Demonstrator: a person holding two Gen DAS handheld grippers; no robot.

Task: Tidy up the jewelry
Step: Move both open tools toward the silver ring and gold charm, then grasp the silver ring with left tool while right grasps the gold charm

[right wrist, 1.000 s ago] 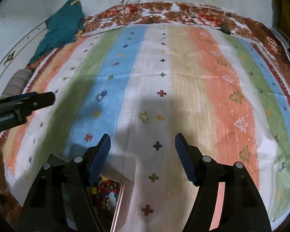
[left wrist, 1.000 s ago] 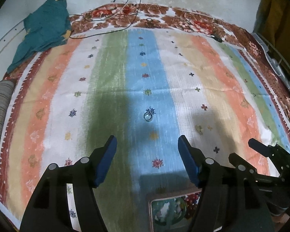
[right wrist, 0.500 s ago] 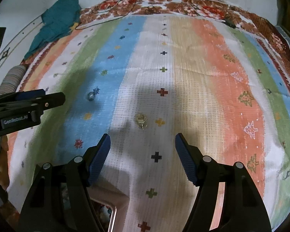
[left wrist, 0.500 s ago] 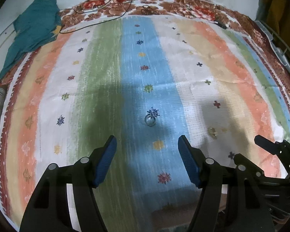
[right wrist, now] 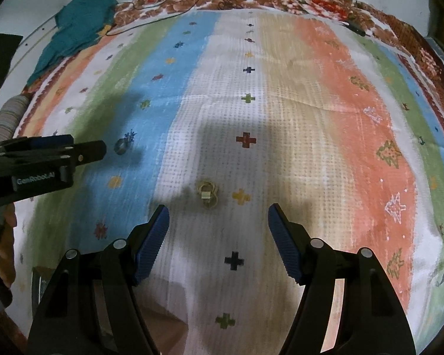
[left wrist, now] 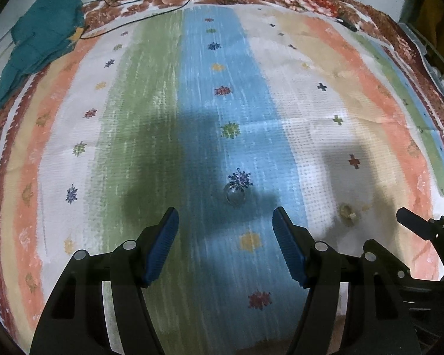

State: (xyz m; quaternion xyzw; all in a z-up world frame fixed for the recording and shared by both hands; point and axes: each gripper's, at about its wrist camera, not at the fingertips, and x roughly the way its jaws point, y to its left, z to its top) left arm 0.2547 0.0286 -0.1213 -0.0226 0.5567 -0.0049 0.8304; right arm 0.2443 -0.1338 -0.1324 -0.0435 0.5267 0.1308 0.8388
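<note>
Left wrist view: left gripper (left wrist: pixel 225 227) is held spread and empty above a silver ring (left wrist: pixel 235 195) lying on the blue stripe of the striped cloth (left wrist: pixel 139 124), not yet touched. Right wrist view: right gripper (right wrist: pixel 217 217) is likewise spread and empty, just short of a gold ring (right wrist: pixel 207 195) on the white stripe. Neither piece is judged collected; both pickups remain.

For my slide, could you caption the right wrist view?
Open right gripper above a gold ring on striped cloth.
</note>
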